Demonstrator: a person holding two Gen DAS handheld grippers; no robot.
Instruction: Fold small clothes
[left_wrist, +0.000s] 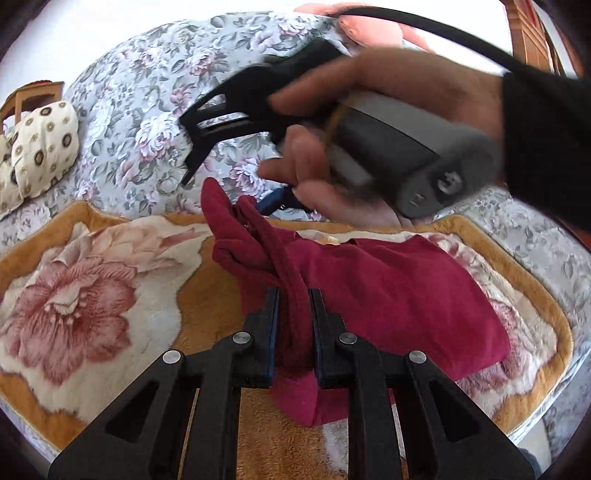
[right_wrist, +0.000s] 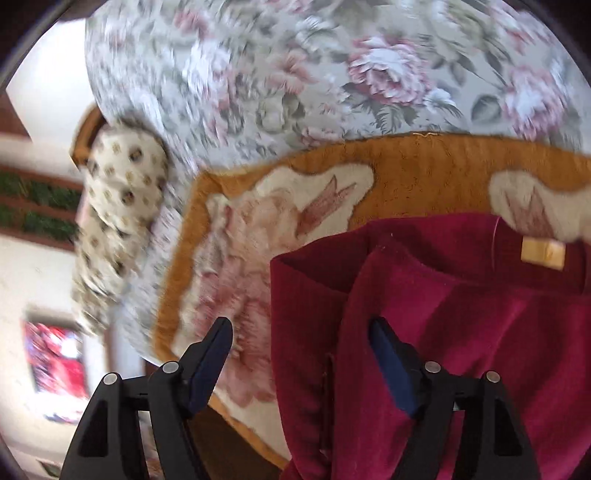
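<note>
The dark red garment lay on a plush orange and cream blanket spread over the flowered bedspread, partly gathered up and not yet flat. The left gripper had its fingers closed down on a bunched fold of the cloth, which rose in a ridge from between them and ran away from the camera toward the far edge of the blanket. The right gripper hung with its fingers spread wide and nothing between them; the garment's near edge lay below and to the right side of that gap, one finger over red cloth, the other over blanket. From the left-hand view, the person's hand carried it above the far end of the garment. I judged the right one the freer to take the loose edge, while the left anchored the fold.
</note>
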